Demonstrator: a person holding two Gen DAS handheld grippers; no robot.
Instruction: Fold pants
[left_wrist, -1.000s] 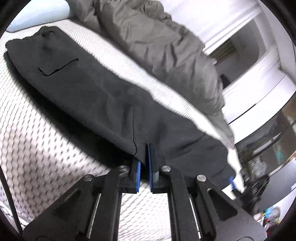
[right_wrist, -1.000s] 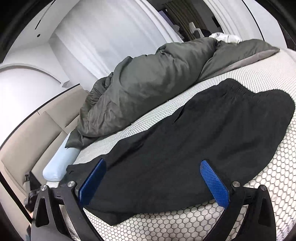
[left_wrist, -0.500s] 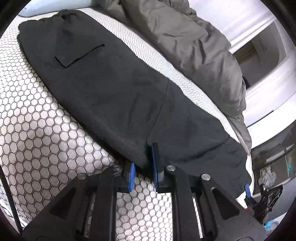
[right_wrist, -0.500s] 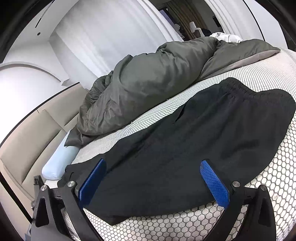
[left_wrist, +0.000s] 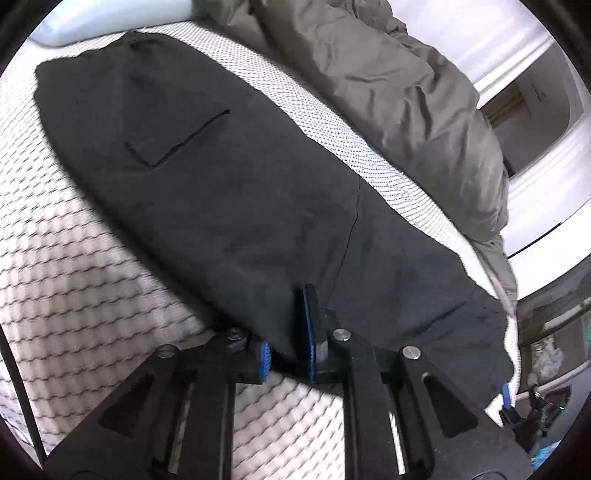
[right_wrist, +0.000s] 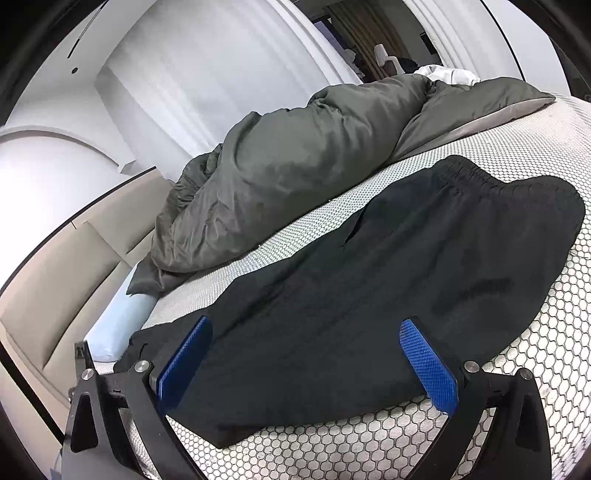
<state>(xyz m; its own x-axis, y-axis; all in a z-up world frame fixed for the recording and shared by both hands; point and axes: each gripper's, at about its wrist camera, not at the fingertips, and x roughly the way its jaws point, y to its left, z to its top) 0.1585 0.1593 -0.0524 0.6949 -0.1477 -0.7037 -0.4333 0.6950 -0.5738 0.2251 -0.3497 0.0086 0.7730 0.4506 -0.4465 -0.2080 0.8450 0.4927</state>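
Black pants (left_wrist: 221, 184) lie flat along the honeycomb-patterned mattress (left_wrist: 74, 295), a patch pocket (left_wrist: 177, 136) facing up. My left gripper (left_wrist: 285, 326) sits at their near edge. Its jaws are opening, and the cloth's edge lies loosely between the blue pads (left_wrist: 308, 332), draped over the left one. In the right wrist view the pants (right_wrist: 406, 277) stretch away to the elastic waistband (right_wrist: 469, 173). My right gripper (right_wrist: 304, 325) stands wide open low over the near end, its fingers holding nothing.
A crumpled grey duvet (right_wrist: 295, 166) is heaped along the far side of the bed, also seen as the duvet (left_wrist: 388, 92) behind the pants. A pale blue pillow (right_wrist: 122, 321) lies by the beige headboard (right_wrist: 55, 277). The mattress edge drops off at the right in the left wrist view.
The left gripper came down and along with the pants' edge until the cloth lay flat on the bed. Its pads have parted slightly. The right gripper kept still and open.
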